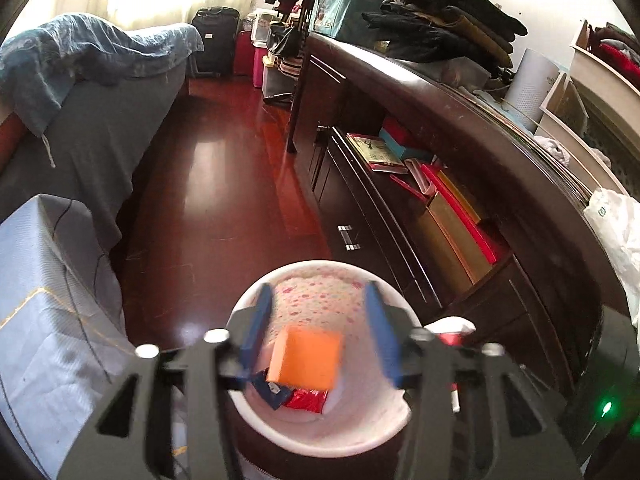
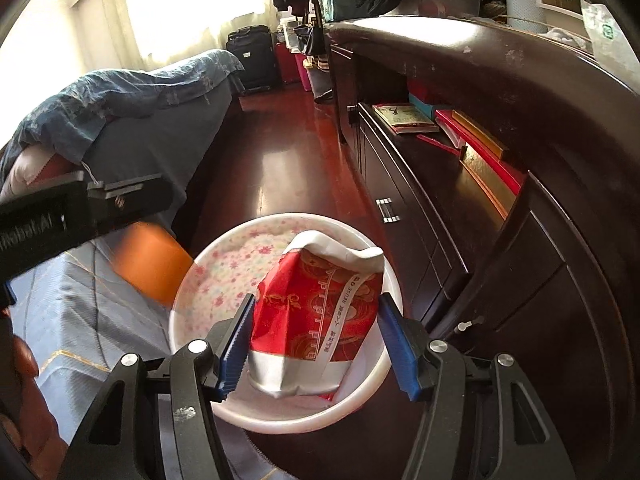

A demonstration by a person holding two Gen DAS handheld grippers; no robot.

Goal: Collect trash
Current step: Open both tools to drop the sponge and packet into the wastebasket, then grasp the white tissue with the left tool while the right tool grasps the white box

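A: While both grippers are hanging over the white bin [image 2: 276, 420], which relation is governing the coming move?

B: It is the vertical one. The red packet [image 2: 316, 320] is sitting directly between the fingers of the right gripper [image 2: 316, 340], and the mouth of the bin is lying straight beneath it. The packet's long axis is running away from the gripper, from its silver near end to its crumpled white far end, roughly along the fingers.

A: Are the right jaws clamping the packet?

B: Apparently not. The left blue pad is lying just beside the packet's edge, while the right pad is standing visibly apart from it, so the jaws are reading as spread; whether the near pad is touching cannot be told.

A: And the left gripper [image 1: 320, 332]?

B: Its jaws are standing wide apart too. The orange block [image 1: 306, 360] is appearing blurred between and below its fingers, touching neither pad, above the bin's floral liner [image 1: 316, 296] and the wrappers [image 1: 292, 394] lying at the bottom. In the right wrist view the same block [image 2: 148, 260] is showing to the left, just outside the rim.

A: Which hand is nearer the bin?

B: Both are sitting directly above it; the judgement is that each piece needs only a clear drop downward.
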